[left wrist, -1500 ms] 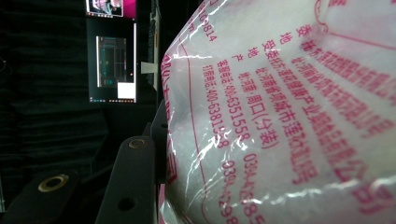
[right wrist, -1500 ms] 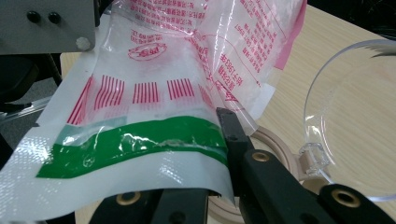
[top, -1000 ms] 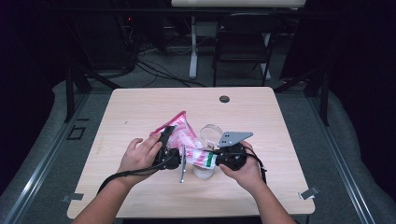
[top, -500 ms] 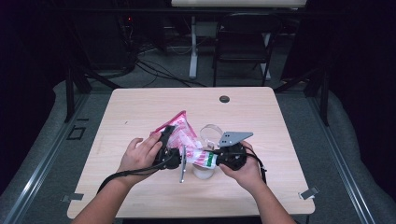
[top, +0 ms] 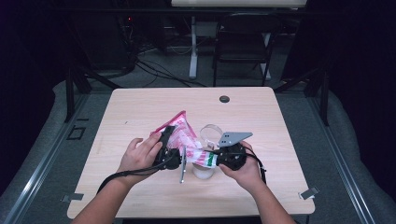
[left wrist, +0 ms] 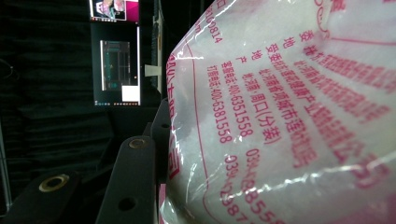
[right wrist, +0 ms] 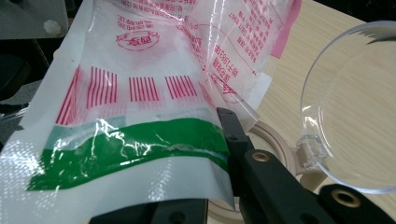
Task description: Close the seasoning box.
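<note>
Both forearms in from bottom of high view, hands meeting over front-middle of table point(top: 140, 107). Left hand point(top: 140, 155) palm-down, wrapped over left gripper point(top: 173, 150), gripper pointing toward centre. Right hand point(top: 243, 169) cupped under right gripper point(top: 211, 158), pointing left toward the other, grey three-cornered plate point(top: 234, 137) on top, cable looping by wrist.

Plastic bag point(top: 183, 136) w/ pink print and green band held up betw. the two grippers, pink end tilted up and away from person. Just beside it: round container w/ clear hinged lid point(top: 211, 132) standing open, container mostly behind bag and right gripper. Thin metal rod point(top: 183, 168), prob. spoon handle, slanting down to table under bag.

Left gripper jaws clamped on bag: left gripper view has bag wall pressed against black jaw, white granules inside, pink text; monitor point(left wrist: 116, 51) in dark background. Right gripper jaws pinched on bag's green-band end: right gripper view gives bag point(right wrist: 140, 107) edge at jaw, plus beige container rim point(right wrist: 275, 140) and clear lid point(right wrist: 355, 102) close up, hinge clip incl.

Vs. earlier frames: hands, bag, lid same place, no visible shift.
</note>
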A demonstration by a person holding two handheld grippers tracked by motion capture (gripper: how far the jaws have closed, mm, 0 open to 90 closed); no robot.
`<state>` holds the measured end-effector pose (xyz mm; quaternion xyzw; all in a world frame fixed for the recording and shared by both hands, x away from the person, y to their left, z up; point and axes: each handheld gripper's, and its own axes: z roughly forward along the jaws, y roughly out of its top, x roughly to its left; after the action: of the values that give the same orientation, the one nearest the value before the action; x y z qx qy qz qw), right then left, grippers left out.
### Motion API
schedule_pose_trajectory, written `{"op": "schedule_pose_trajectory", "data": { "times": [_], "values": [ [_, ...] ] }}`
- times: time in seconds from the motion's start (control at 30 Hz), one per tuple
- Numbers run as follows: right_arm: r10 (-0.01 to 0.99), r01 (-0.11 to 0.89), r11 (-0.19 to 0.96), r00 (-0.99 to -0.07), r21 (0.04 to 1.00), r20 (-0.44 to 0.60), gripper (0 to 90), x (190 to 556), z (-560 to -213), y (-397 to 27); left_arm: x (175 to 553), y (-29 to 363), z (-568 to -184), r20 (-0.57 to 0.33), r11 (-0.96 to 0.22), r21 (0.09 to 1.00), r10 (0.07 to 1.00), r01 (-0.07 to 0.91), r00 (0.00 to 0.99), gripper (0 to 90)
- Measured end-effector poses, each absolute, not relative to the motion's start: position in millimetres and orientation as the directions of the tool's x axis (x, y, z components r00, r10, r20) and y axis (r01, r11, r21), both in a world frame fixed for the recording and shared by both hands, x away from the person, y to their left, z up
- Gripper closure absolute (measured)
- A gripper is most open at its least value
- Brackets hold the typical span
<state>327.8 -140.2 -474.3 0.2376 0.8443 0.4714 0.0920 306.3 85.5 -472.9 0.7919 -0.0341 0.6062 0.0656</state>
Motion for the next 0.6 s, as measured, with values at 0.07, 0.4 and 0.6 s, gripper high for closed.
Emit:
{"op": "schedule_pose_trajectory", "data": {
  "times": [0.07,0.4,0.6],
  "values": [
    [0.49,0.317,0.441,-0.869,0.84,0.07,90.0,327.8,-474.7,-139.9,306.0,85.3,-472.5,0.965,-0.989,0.058,0.022,-0.134,0.26,60.9],
    [0.483,0.317,0.454,-0.873,0.833,0.069,90.0,328.6,-476.5,-139.6,304.6,84.8,-473.0,0.969,-0.99,0.044,0.01,-0.136,0.245,60.9],
    [0.481,0.318,0.453,-0.874,0.833,0.072,90.0,328.3,-477.0,-138.8,304.0,85.4,-471.6,0.975,-0.987,0.056,0.021,-0.15,0.222,61.0]
  ]
}}
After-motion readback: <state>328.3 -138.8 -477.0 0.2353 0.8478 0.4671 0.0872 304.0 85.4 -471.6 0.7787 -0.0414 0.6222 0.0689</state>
